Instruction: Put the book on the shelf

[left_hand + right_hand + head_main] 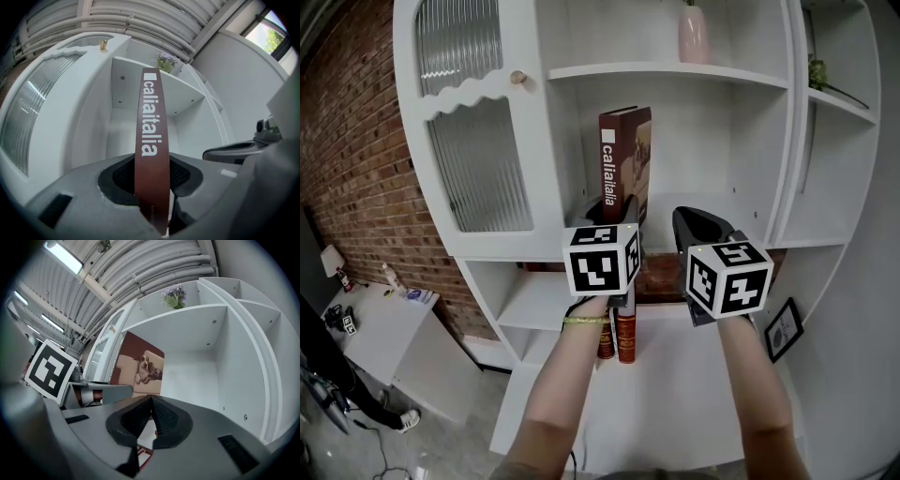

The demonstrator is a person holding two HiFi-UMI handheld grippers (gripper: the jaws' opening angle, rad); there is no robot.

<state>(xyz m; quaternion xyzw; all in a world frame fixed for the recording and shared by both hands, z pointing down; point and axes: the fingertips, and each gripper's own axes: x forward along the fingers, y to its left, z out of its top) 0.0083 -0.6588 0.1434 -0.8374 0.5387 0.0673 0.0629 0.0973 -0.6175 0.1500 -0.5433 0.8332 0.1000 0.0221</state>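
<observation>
Left tongs: clamped on the book. My pads press its 2 covers, low on the spine.
Book: upright at the centre of the head view, brown spine with white lettering toward me. It is at the left side of the shelf's middle bay. I cannot tell whether its foot rests on the board.
Right tongs: closed on nothing, tips meeting, just right of the book and apart from it.
Shelf: white with open bays, and a ribbed glass door at upper left.
Cover: in my right gripper view, left of centre, it shows a dog on a sofa.
Vase: pink, on the board above, top centre.
Lower bay: 2 red-brown books stand below my left wrist.
</observation>
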